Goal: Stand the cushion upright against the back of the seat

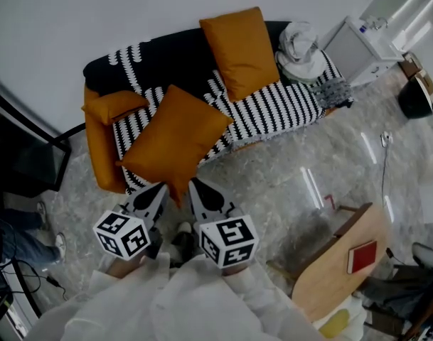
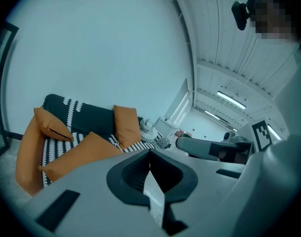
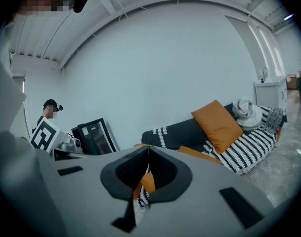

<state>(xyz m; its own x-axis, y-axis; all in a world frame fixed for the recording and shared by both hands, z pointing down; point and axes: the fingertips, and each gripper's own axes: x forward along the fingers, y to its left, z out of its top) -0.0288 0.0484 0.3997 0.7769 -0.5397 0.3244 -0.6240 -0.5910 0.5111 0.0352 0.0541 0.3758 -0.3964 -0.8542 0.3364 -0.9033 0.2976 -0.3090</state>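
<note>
While both tools hung low at the front of the sofa (image 1: pixel 273 109), the big orange cushion (image 1: pixel 175 135) lay flat and skewed on the sofa's seat. One of its corners poked out past the sofa's front edge, and none of it leaned on the sofa's back. That corner pointed right into the gap between the two tools. The left hand-held gripper (image 1: pixel 163 187) had its jaws pressed together on nothing, its tip just beside the corner but not on it. Same story for the right hand-held gripper (image 1: pixel 193 183): jaws together, empty, with only a sliver of orange and stripes showing past them in its own view. Further along the sofa, a second orange cushion (image 1: pixel 241 52) stood upright against the sofa's back. A small orange pillow (image 1: pixel 113 105) was tucked at the sofa's armrest end. At the sofa's opposite end sat a white bundle of cloth (image 1: pixel 300 48).
</note>
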